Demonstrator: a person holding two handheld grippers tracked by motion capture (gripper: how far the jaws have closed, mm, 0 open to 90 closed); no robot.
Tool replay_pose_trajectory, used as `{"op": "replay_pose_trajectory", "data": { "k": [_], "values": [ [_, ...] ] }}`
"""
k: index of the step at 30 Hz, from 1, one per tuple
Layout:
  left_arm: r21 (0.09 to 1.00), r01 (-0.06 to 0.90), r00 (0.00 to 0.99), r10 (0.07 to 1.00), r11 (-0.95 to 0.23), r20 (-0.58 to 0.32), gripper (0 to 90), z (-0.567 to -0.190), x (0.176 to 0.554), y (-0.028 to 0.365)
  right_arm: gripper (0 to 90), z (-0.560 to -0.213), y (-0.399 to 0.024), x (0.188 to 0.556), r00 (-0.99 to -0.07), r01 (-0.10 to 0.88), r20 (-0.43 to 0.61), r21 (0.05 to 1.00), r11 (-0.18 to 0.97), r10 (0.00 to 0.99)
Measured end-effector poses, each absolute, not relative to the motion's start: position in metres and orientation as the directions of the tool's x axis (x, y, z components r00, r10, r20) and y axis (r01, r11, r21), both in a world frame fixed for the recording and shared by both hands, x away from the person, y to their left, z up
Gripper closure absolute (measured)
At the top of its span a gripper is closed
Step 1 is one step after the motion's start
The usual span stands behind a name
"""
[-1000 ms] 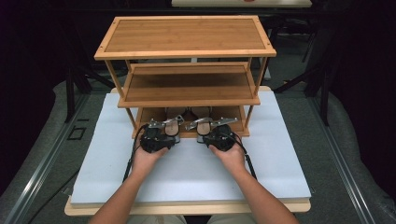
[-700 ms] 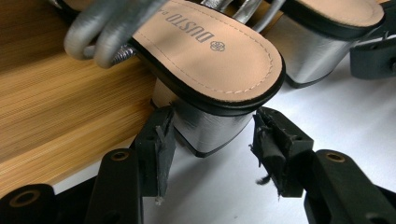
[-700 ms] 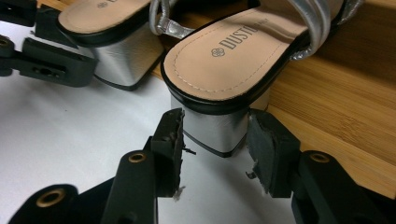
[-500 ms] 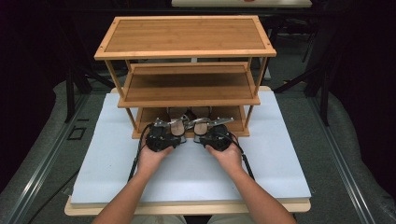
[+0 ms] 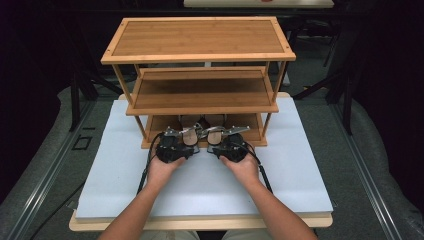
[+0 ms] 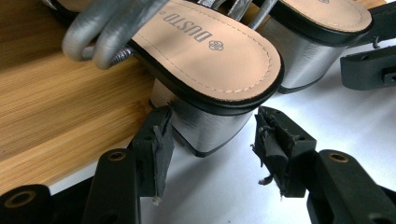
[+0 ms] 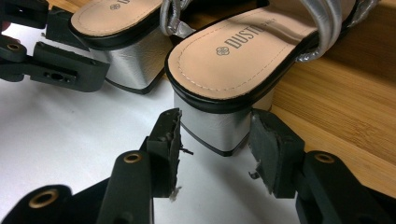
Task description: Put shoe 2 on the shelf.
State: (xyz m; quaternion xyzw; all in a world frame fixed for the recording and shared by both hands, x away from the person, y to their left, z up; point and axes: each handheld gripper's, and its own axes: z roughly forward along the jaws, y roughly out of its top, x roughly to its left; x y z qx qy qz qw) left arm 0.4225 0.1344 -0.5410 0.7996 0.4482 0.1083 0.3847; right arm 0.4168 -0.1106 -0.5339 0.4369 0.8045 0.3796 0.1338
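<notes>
Two silver block-heel sandals with tan insoles lie side by side on the bottom shelf [image 5: 250, 131] of a bamboo rack, heels jutting over its front edge. My left gripper [image 5: 184, 145] [image 6: 212, 140] stands open around the left sandal's [image 5: 189, 134] heel [image 6: 210, 123]; one pad is at the heel's side and the other is clear of it. My right gripper [image 5: 219, 145] [image 7: 215, 140] straddles the right sandal's [image 5: 216, 134] heel [image 7: 212, 128]. Its jaws have just been opening, with the heel between them and the pads close beside it.
The three-tier bamboo rack [image 5: 200, 37] stands at the back of a white foam board [image 5: 200, 185] on a wooden table. The other gripper appears near each view's edge [image 6: 369, 65] [image 7: 60, 65]. Dark floor and metal stands surround the table.
The left gripper has edged slightly toward the right one. Both sandals stay on the bottom shelf and the right hand holds still.
</notes>
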Motion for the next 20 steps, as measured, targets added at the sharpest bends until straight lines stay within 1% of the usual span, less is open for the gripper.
{"op": "replay_pose_trajectory", "data": {
  "k": [8,14,20],
  "values": [
    [0.711,0.631,0.585,0.792,-0.31,-0.175,45.9,-0.538,0.416,0.141,52.1,-0.531,-0.114,0.41,-0.595,0.598,0.133,0.732,0.326,0.793],
    [0.726,0.622,0.59,0.785,-0.293,-0.189,45.5,-0.533,0.402,0.153,51.6,-0.523,-0.121,0.394,-0.609,0.566,0.081,0.741,0.361,0.789],
    [0.733,0.609,0.598,0.783,-0.302,-0.175,43.7,-0.531,0.385,0.173,49.8,-0.518,-0.134,0.379,-0.612,0.561,0.072,0.742,0.368,0.787]
  ]
}}
